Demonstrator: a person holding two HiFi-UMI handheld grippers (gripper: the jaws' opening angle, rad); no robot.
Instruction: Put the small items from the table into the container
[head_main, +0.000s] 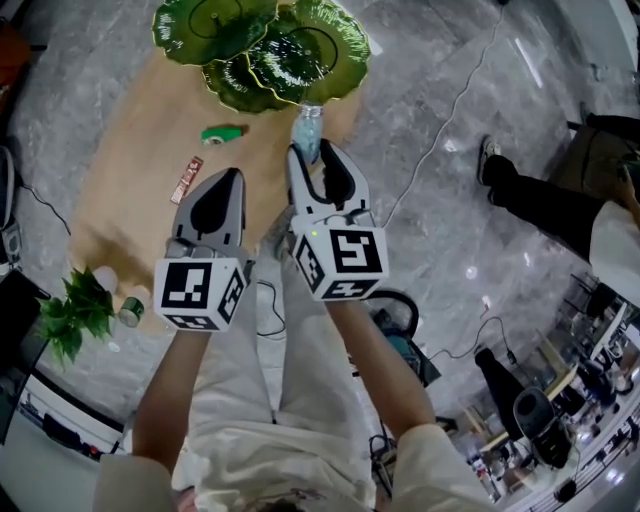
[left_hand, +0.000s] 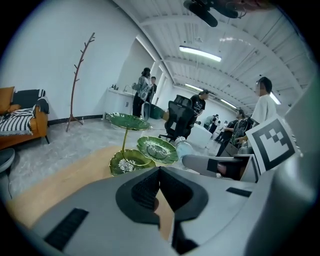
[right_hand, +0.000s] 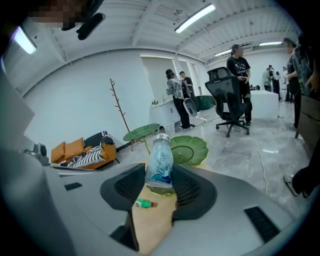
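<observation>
On the wooden table (head_main: 130, 190) lie a small green item (head_main: 222, 133) and a reddish-brown packet (head_main: 186, 179). At the table's far end stands a green lotus-leaf tiered tray (head_main: 262, 45). My right gripper (head_main: 312, 155) is shut on a small clear bottle (head_main: 308, 128) with a blue label, held upright just short of the tray. In the right gripper view the bottle (right_hand: 161, 162) stands between the pads, with the green item (right_hand: 142, 203) below it and the tray (right_hand: 187, 148) behind. My left gripper (head_main: 228, 180) hangs beside it over the table, pads together, with nothing in it.
A potted plant (head_main: 75, 310) and small cans (head_main: 130, 311) sit at the table's near left corner. Cables run over the grey floor (head_main: 440, 130). A person's shoe (head_main: 490, 160) is to the right. An office chair (right_hand: 227, 97) and standing people are beyond the tray.
</observation>
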